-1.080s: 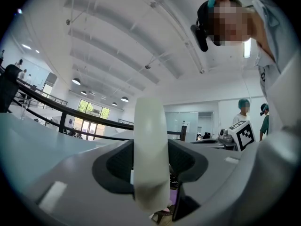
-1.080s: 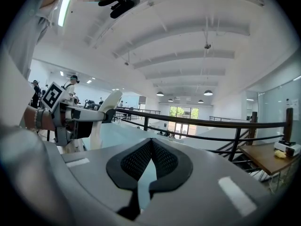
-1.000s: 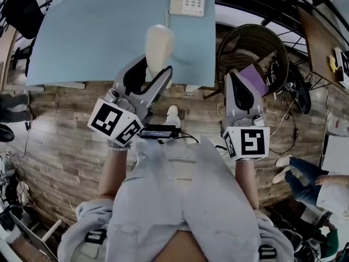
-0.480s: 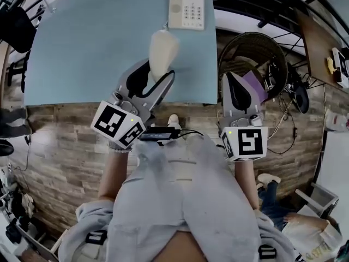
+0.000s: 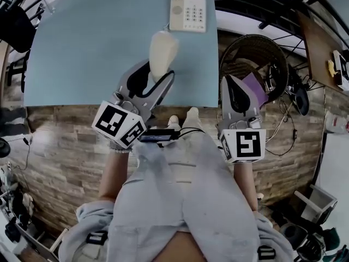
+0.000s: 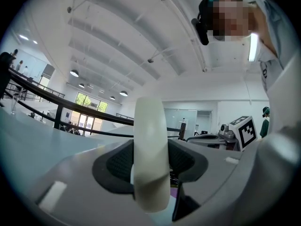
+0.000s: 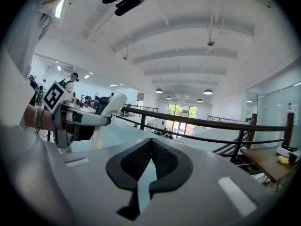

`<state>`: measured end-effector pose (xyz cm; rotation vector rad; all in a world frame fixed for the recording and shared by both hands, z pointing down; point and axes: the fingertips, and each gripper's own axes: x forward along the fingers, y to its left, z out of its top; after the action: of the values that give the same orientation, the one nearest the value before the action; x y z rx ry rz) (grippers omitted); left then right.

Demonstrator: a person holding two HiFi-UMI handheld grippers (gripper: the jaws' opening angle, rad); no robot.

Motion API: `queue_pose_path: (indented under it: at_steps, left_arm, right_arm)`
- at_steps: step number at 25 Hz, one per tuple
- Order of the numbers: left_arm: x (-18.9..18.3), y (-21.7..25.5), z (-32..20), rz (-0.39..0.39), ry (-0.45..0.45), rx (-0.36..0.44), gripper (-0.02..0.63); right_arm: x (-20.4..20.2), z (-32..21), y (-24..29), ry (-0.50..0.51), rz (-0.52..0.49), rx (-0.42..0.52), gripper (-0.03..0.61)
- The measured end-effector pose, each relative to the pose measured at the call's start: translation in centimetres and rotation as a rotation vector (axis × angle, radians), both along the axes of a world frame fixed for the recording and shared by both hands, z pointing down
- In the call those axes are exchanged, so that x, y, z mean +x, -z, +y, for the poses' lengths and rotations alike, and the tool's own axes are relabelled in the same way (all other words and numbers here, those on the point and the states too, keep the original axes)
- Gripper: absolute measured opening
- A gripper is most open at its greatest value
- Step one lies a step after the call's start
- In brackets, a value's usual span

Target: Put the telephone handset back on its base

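Note:
The cream telephone handset (image 5: pixel 162 53) stands between the jaws of my left gripper (image 5: pixel 158 72), which is shut on it above the near part of the light blue table (image 5: pixel 82 48). In the left gripper view the handset (image 6: pixel 150 159) fills the gap between the dark pads. The white telephone base (image 5: pixel 188 11) with its keypad lies at the table's far edge, beyond the handset. My right gripper (image 5: pixel 239 86) hangs off the table's right edge, shut with nothing in it. From the right gripper view the handset (image 7: pixel 110 108) shows at left.
A round wicker basket (image 5: pixel 256 53) with a purple thing inside stands on the wooden floor to the right of the table. A dark railing (image 7: pixel 207 126) runs across the right gripper view. A brown desk (image 5: pixel 327 42) is at far right.
The handset in my left gripper has moved a little farther over the table toward the base. The right gripper has shifted slightly forward. A person at lower right has left the view.

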<state>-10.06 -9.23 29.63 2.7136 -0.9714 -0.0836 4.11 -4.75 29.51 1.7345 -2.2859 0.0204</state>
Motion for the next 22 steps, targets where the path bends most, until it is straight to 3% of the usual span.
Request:
queue_pose_path:
  at_steps: [22]
  left_arm:
    - [0.7,-0.9,-5.1,-0.032,0.1,-0.05,0.21]
  right_arm:
    - [1.3,-5.7,-1.3,0.09,-0.036,-0.022,0.006]
